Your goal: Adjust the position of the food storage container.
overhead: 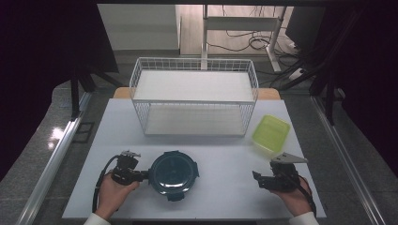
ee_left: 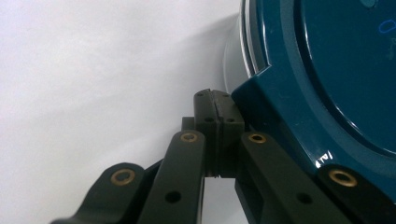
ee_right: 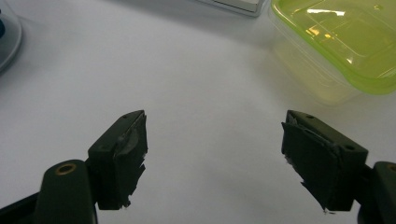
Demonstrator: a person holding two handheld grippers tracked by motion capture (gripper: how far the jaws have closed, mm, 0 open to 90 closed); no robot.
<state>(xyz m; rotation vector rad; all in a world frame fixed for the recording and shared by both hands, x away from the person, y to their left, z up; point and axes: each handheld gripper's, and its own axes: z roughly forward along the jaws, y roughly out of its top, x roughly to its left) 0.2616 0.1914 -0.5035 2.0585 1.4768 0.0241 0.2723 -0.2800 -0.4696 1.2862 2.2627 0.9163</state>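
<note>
A round container with a dark teal lid [overhead: 173,173] sits at the front centre of the white table [overhead: 220,159]. My left gripper [overhead: 144,175] lies against its left side. In the left gripper view the pads are pressed together with nothing between them, so the left gripper [ee_left: 215,114] is shut, and its right pad touches a latch tab of the teal lid [ee_left: 336,70]. At the front right, my right gripper [overhead: 257,179] rests open and points left across the table. The right gripper view has the right gripper [ee_right: 215,154] wide apart over bare table.
A white wire rack [overhead: 194,96] with two shelves stands at the back centre. A yellow-green plastic box [overhead: 271,132] lies right of it, also visible as the yellow-green box [ee_right: 345,42] ahead of my right jaws. The round container's clear rim [ee_right: 7,37] shows far left.
</note>
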